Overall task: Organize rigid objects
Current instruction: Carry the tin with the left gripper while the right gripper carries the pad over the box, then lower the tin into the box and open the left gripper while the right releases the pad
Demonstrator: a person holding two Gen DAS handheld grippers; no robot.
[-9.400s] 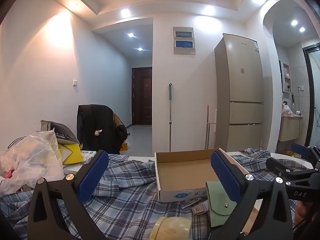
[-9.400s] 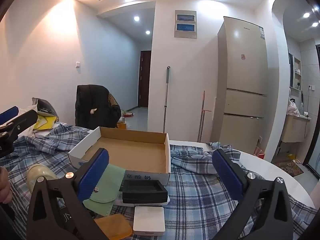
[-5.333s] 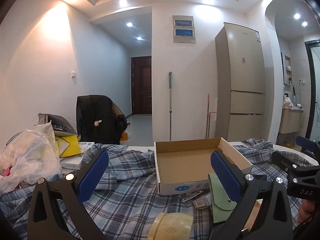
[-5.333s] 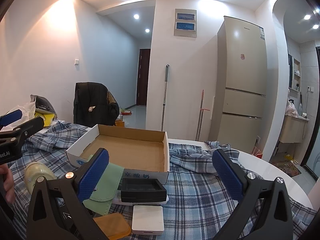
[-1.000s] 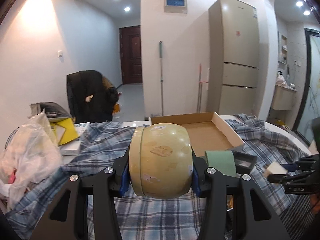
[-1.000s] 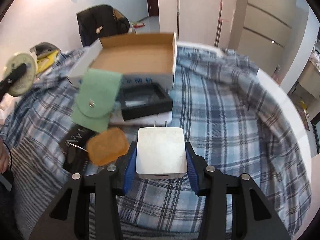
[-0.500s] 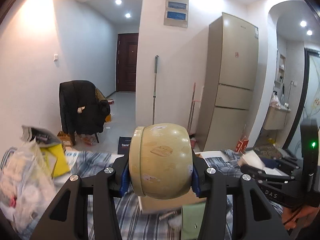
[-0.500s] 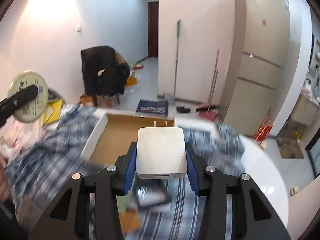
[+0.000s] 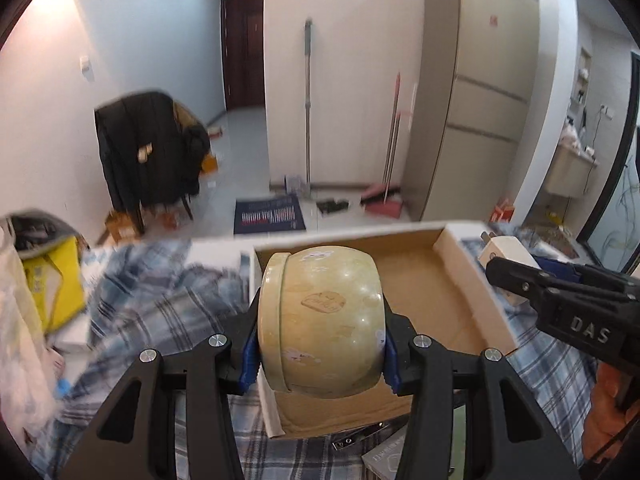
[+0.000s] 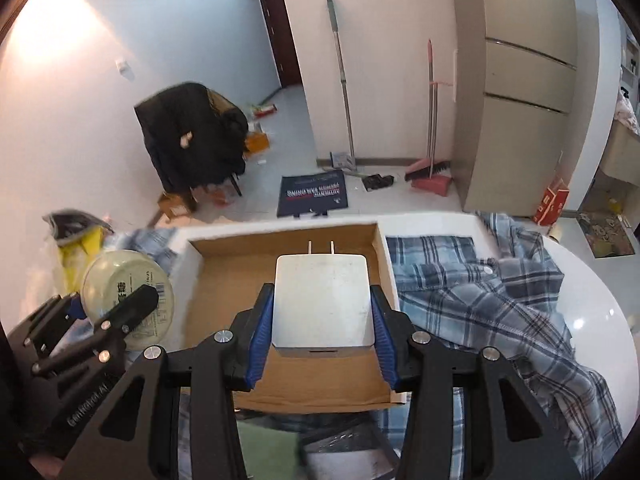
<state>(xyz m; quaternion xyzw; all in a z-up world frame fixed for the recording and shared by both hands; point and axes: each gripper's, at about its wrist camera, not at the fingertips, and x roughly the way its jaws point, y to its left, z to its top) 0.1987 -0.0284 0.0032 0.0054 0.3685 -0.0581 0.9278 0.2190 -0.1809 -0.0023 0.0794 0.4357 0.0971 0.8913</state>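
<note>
- I see the white table (image 10: 592,300) under a rumpled plaid shirt (image 10: 492,308), which spreads toward 3 o'clock in the right wrist view.
- The open cardboard box (image 10: 224,280) sits on it at centre, its brown floor bare where visible.
- My left gripper (image 9: 318,354) clamps a round pale-yellow jar (image 9: 320,320) lying on its side, lid toward 9 o'clock, pads pressing both sides. The jar hangs over the box's near left part.
- My right gripper (image 10: 322,334) is closed on a flat white plug adapter (image 10: 322,300), prongs pointing to 12 o'clock, held above the box's right half.
- From the left camera, the adapter (image 9: 506,256) appears at 3 o'clock, beside the box's right wall.
</note>
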